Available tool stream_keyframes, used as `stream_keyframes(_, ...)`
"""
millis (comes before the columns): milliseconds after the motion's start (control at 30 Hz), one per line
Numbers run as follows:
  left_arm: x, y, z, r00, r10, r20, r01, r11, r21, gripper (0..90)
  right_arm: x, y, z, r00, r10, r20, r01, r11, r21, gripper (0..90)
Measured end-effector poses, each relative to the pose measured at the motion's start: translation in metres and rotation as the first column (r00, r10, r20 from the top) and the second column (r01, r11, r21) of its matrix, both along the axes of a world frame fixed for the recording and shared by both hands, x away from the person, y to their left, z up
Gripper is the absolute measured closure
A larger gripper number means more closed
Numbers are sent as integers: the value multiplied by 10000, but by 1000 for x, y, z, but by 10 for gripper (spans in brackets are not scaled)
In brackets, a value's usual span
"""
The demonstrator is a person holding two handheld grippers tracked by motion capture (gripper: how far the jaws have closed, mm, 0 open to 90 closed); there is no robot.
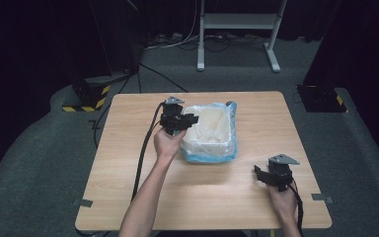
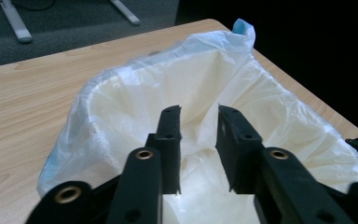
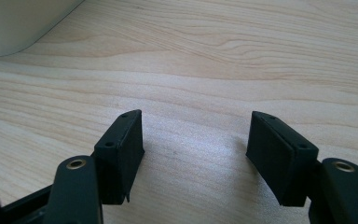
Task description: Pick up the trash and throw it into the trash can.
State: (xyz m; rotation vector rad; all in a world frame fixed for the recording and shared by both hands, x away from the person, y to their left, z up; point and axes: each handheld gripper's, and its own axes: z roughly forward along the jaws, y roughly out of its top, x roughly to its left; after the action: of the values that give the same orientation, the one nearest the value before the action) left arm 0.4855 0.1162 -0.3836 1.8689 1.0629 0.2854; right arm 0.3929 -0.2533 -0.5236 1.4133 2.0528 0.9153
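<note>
Wooden table [image 1: 128, 163] | left gripper [image 2: 199, 116] parted over bag-lined bin [image 2: 121, 107] | right gripper [image 3: 196, 135] spread, empty

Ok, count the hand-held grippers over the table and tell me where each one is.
2. The left black two-jaw gripper is at the left rim of the white bin lined with a translucent plastic bag; the right black two-jaw gripper is over bare wood near the table's right front.
</note>
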Motion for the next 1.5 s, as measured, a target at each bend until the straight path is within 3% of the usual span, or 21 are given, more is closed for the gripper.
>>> stream_keyframes(267,-12,10,4,9993,290,244,-298,9991,307,580,0,0,0,10000,11,11,-11,10000,-11,357)
stream_keyframes(833,-42,42,8,9921,945,828,-969,9950,254,551,0,0,0,10000,-3,-2,3,10000,5,357)
stream_keyframes(1000,-49,55,4,9893,1210,816,-1225,9924,135,549,0,0,0,10000,-5,-1,5,10000,8,358)
stream_keyframes(1167,-55,66,1,9881,1384,669,-1359,9899,-407,546,0,0,0,10000,-2,-3,2,10000,3,357)
stream_keyframes(1500,-67,80,-6,9842,1664,611,-1627,9847,-624,541,0,0,0,10000,-3,-2,3,10000,4,358)
